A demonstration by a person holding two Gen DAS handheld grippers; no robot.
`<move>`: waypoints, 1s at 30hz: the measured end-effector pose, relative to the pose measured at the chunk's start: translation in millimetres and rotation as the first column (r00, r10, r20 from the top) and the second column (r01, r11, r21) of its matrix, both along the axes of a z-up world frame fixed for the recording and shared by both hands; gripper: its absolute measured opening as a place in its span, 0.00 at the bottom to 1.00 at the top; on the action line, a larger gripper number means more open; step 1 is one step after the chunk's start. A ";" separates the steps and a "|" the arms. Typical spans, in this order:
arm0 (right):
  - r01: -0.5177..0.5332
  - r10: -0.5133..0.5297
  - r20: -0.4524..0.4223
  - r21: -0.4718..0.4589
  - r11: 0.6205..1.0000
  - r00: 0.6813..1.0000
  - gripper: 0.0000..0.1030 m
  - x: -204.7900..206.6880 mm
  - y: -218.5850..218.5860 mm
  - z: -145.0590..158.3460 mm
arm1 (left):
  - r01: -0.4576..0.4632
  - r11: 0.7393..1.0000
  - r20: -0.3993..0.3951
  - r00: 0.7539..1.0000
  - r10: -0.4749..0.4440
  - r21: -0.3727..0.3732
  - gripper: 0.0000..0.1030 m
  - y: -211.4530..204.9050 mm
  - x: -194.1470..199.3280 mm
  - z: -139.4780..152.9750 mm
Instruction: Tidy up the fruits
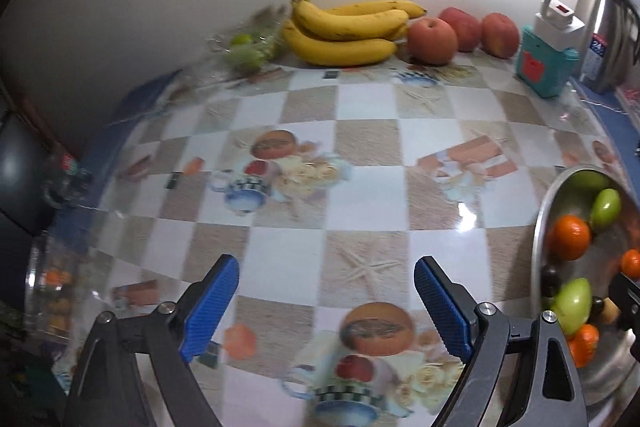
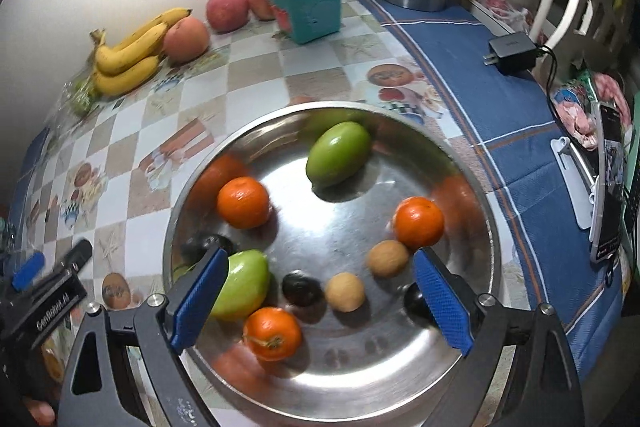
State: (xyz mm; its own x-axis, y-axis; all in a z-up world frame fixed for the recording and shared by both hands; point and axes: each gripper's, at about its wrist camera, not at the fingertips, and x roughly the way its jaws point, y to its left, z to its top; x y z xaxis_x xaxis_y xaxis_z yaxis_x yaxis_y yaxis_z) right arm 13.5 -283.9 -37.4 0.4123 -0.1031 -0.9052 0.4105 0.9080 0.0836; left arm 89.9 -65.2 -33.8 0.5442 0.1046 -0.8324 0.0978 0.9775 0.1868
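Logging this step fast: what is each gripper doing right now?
Left gripper: open, empty, above the checkered tablecloth.
Right gripper: open, holding nothing, over the round steel bowl of fruit.

left tongs (image 1: pixel 326 311): black frame, blue ribbed pads, silver screws | right tongs (image 2: pixel 320 307): same build | white "GenRobot.AI" lettering

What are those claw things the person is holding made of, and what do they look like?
Each claw is a dark grey frame with cut-out arms, silver bolts at the pivots and two ribbed bright blue pads. The left claw and right claw look identical. White lettering marks the left claw's body, seen from the right camera. No cables or sleeves show.
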 end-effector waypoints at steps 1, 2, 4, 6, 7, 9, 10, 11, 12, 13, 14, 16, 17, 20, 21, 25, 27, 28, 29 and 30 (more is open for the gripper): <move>-0.002 0.002 0.000 0.004 1.000 1.000 0.91 -0.9 1.5 -0.3 | -0.007 1.000 -0.001 1.000 0.007 0.018 0.89 0.9 0.1 -1.2; -0.002 0.002 0.001 0.010 1.000 1.000 0.91 -2.6 2.7 -0.3 | -0.015 0.999 -0.005 1.000 0.015 0.035 0.89 2.4 0.1 -2.2; -0.004 0.004 0.003 0.014 1.000 1.000 0.91 -4.8 5.5 0.4 | -0.020 0.999 -0.029 0.999 0.021 0.039 0.89 7.0 -1.8 -3.5; -0.005 0.005 0.009 0.010 1.000 1.000 0.91 -9.0 7.9 2.9 | -0.025 0.999 -0.052 0.998 0.026 0.023 0.89 12.8 -4.2 -2.9; -0.006 0.006 0.012 0.011 1.000 1.000 0.91 -11.1 8.9 4.1 | -0.025 1.000 -0.055 0.998 0.026 0.017 0.89 13.8 -7.3 -0.8; -0.013 0.013 0.020 0.014 1.000 1.000 0.91 -16.4 11.9 6.7 | -0.020 1.000 -0.056 0.998 0.021 0.008 0.89 16.4 -12.3 3.7; -0.016 0.016 0.024 0.012 1.000 1.000 0.91 -18.4 13.1 7.8 | -0.018 1.000 -0.053 0.998 0.019 0.010 0.89 17.5 -16.0 6.7; -0.020 0.020 0.028 0.009 1.000 0.999 0.91 -21.0 14.8 9.3 | -0.016 1.000 -0.050 0.999 0.017 0.012 0.89 17.7 -19.6 9.9; -0.024 0.023 0.033 0.007 1.000 0.999 0.91 -23.7 16.4 11.0 | -0.012 1.000 -0.047 0.999 0.012 0.011 0.89 18.6 -23.1 12.9; -0.025 0.025 0.038 0.008 1.000 0.999 0.91 -26.2 17.5 12.3 | -0.005 1.000 -0.044 0.999 0.005 0.008 0.89 19.5 -27.0 16.5; -0.027 0.026 0.042 0.009 1.000 0.999 0.91 -28.9 18.7 13.3 | 0.002 1.000 -0.043 0.999 -0.002 0.008 0.89 20.2 -31.4 19.8; -0.032 0.031 0.050 0.017 0.999 0.998 0.91 -35.7 22.2 15.1 | 0.013 1.000 -0.041 0.999 -0.012 0.015 0.89 21.3 -38.2 24.4; -0.033 0.032 0.049 0.018 0.999 0.998 0.91 -38.5 23.7 15.1 | 0.019 1.000 -0.038 0.999 -0.018 0.017 0.89 22.0 -42.9 27.1; -0.040 0.039 0.044 0.022 0.999 0.998 0.91 -47.9 28.8 15.5 | 0.028 1.000 -0.029 0.999 -0.028 0.006 0.89 25.4 -54.8 34.1; -0.041 0.040 0.045 0.025 0.999 0.998 0.91 -50.6 30.0 15.6 | 0.032 0.999 -0.024 0.999 -0.032 -0.004 0.89 27.0 -60.3 36.9; -0.041 0.040 0.038 0.025 0.999 0.998 0.91 -61.3 33.7 15.3 | 0.038 0.999 -0.021 0.999 -0.038 -0.018 0.89 32.5 -75.0 40.8; -0.044 0.043 0.036 0.027 0.999 0.998 0.91 -65.6 35.3 14.8 | 0.039 0.999 -0.023 0.999 -0.039 -0.013 0.89 35.4 -80.8 42.0; -0.046 0.045 0.036 0.029 0.999 0.998 0.91 -67.2 35.8 14.6 | 0.037 0.999 -0.025 0.999 -0.037 -0.009 0.89 36.8 -82.9 42.0; -0.048 0.046 0.036 0.031 0.998 0.998 0.91 -68.4 36.1 14.4 | 0.036 0.999 -0.028 0.999 -0.036 -0.009 0.89 38.6 -85.2 41.8; -0.051 0.050 0.034 0.029 0.998 0.998 0.91 -69.8 36.8 13.8 | 0.037 0.999 -0.033 0.999 -0.038 -0.016 0.89 40.7 -87.4 41.4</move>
State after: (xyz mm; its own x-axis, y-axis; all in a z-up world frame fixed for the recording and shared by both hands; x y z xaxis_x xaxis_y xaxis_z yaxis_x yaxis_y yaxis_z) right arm -56.3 -247.1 -23.6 0.4458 -0.0545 -0.8934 0.3604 0.9246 0.1234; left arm 2.5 -24.6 7.7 0.5193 0.0713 -0.8516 0.1405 0.9758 0.1674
